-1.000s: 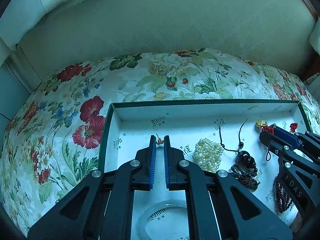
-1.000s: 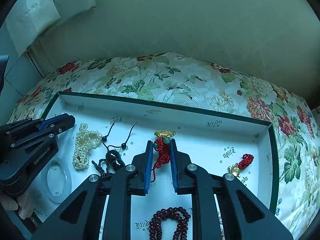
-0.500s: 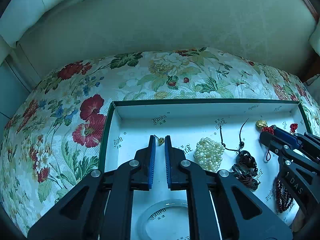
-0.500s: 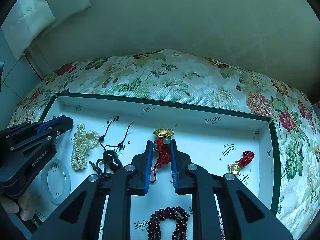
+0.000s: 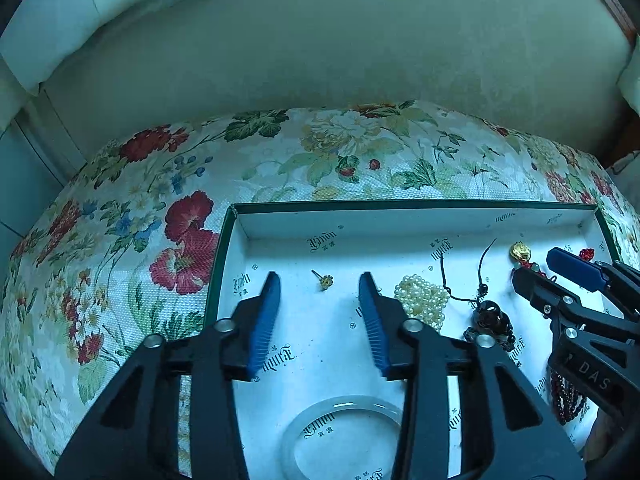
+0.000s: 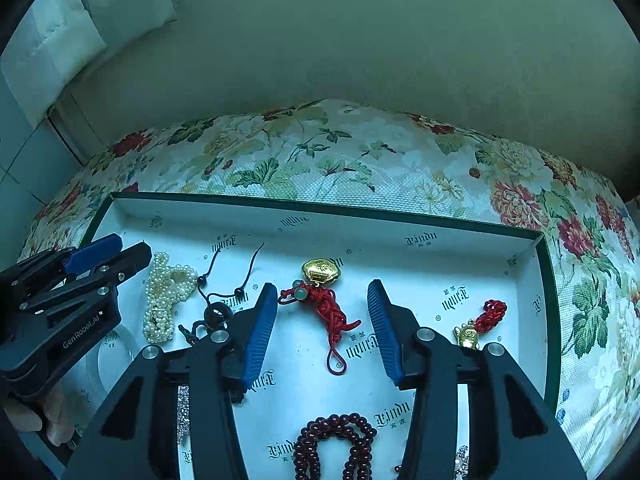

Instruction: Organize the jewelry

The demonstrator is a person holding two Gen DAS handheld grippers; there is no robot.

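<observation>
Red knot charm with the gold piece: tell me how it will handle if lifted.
The red knot charm is braided cord, so it will probably hang limp. Its gold piece sits at one end, so it likely swings. The thin loop may snag.

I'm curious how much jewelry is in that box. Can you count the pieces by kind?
Bead and pearl bracelets: 2, pearl, dark red
Bangle: 1
Red-cord gold charms: 2
Black-cord pendant: 1
Gold ear stud: 1
Total: 7

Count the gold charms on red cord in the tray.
2: a gold lock charm between the open right hand-held gripper tips, and a small gold charm by the right wall. Others may be hidden.
</observation>
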